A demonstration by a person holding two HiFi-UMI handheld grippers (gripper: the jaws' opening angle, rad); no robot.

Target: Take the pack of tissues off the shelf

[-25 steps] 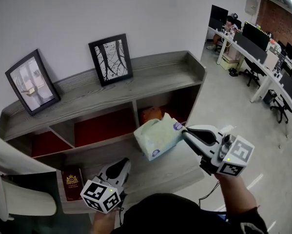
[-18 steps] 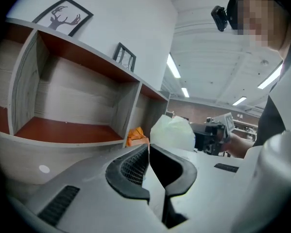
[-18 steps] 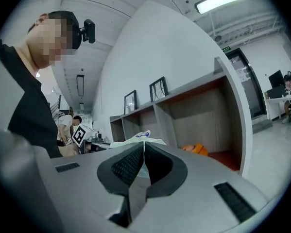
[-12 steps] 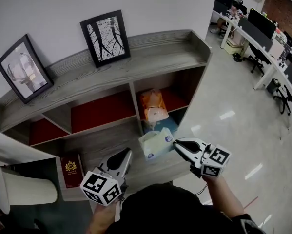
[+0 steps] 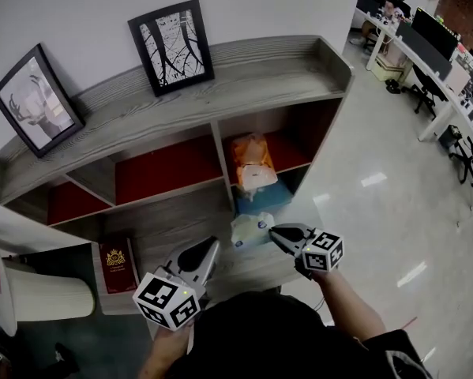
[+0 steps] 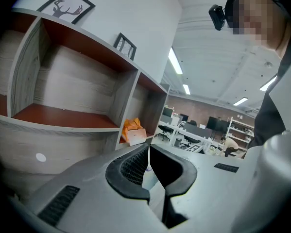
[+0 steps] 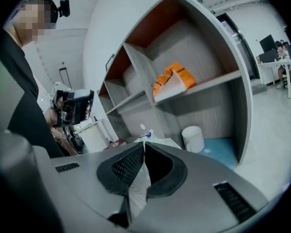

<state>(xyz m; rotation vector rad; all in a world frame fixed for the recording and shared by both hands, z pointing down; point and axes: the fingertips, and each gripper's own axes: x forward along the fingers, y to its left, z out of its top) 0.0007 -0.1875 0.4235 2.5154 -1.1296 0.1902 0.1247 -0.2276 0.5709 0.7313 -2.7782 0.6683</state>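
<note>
Pack of tissues [image 5: 250, 230] held low in front of shelf [image 5: 220, 77], pinched at wrapper edge by right tool [image 5: 273, 232]. Left tool [image 5: 211, 247] closed, nothing gripped. Pack judged light, soft, easily crushed. Film likely slippery, so deeper hold across body is advised.

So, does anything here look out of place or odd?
Nothing spilled or broken. The orange packet in the right-hand compartment sits crumpled and slumped, and the pack of tissues hangs from the right gripper by a pinched edge of wrapper.
</note>
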